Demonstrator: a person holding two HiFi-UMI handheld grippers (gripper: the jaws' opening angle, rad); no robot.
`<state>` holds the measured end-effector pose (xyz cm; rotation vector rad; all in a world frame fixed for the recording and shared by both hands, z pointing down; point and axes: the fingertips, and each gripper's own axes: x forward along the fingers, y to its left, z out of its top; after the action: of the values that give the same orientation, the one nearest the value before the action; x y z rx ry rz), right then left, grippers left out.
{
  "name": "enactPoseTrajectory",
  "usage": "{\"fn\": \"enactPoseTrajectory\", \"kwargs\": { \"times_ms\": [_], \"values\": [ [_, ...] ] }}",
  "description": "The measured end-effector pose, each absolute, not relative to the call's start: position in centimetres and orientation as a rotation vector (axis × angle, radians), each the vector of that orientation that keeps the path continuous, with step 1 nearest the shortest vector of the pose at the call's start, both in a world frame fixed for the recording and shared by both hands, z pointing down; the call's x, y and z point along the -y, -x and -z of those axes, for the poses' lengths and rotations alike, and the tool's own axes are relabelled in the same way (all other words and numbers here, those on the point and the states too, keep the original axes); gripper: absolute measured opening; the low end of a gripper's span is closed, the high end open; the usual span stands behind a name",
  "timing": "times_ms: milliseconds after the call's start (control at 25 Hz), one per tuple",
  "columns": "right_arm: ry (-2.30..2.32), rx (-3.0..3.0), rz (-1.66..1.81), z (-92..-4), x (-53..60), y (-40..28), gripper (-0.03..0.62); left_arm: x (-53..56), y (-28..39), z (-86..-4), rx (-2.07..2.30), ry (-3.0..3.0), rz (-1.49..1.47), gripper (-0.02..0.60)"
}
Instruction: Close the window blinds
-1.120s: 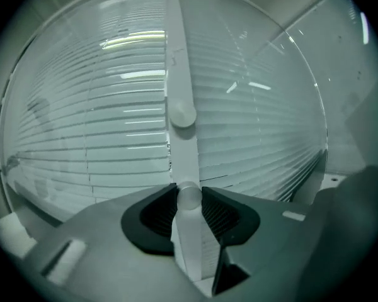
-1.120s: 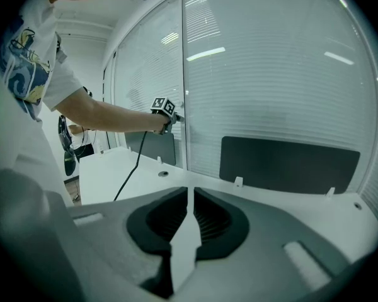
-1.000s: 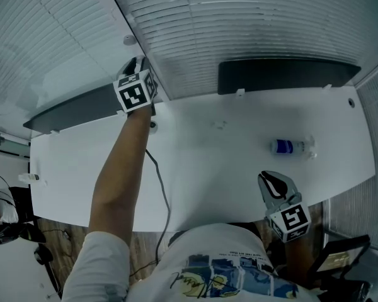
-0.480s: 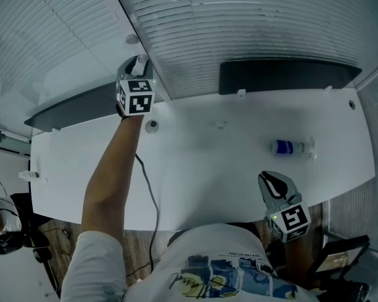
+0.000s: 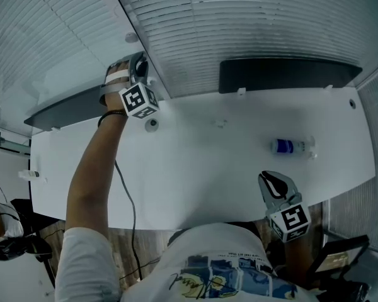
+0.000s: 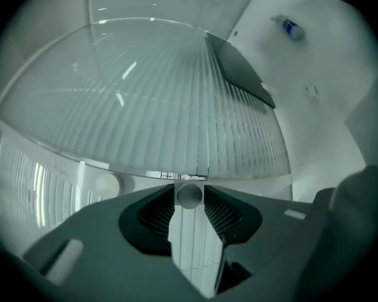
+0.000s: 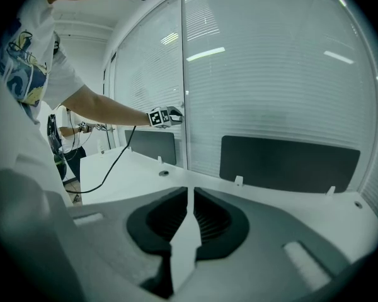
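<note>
White slatted blinds (image 5: 258, 24) cover the window panes beyond the desk; in the left gripper view the blinds (image 6: 176, 106) fill the upper part. My left gripper (image 5: 138, 67) reaches up to the mullion between two panes. In its own view a small round knob (image 6: 189, 195) sits between the jaw tips and touches both pads; the jaws have just been opening a little around it. My right gripper (image 5: 272, 181) rests low at the desk's near edge, shut with nothing in it, its tips (image 7: 189, 192) meeting.
A white desk (image 5: 208, 168) runs under the window, with a small bottle (image 5: 290, 146) lying at its right, a round grommet (image 5: 152, 124) and two dark panels (image 5: 283, 74) at the back. A black cable (image 5: 129, 200) hangs along my left arm.
My left hand has rolled about its own axis at the mullion, so its marker cube shows another face, and the forearm has swung left. The right gripper has not moved.
</note>
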<state>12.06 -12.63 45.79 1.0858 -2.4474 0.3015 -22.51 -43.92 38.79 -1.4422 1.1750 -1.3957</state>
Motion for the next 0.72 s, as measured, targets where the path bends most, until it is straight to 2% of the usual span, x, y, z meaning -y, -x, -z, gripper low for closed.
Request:
{"fn": "enactPoseTrajectory", "kwargs": {
  "times_ms": [320, 720],
  "values": [
    [-1.092, 2.441, -0.305, -45.7, 12.2, -11.9, 0.02, 43.7, 22.2, -38.9, -1.082, 1.365, 1.422, 0.132],
    [-1.073, 2.445, -0.299, -45.7, 13.6, -11.1, 0.02, 44.5, 23.1, -38.4, -1.495, 1.667, 1.227, 0.13]
  ]
}}
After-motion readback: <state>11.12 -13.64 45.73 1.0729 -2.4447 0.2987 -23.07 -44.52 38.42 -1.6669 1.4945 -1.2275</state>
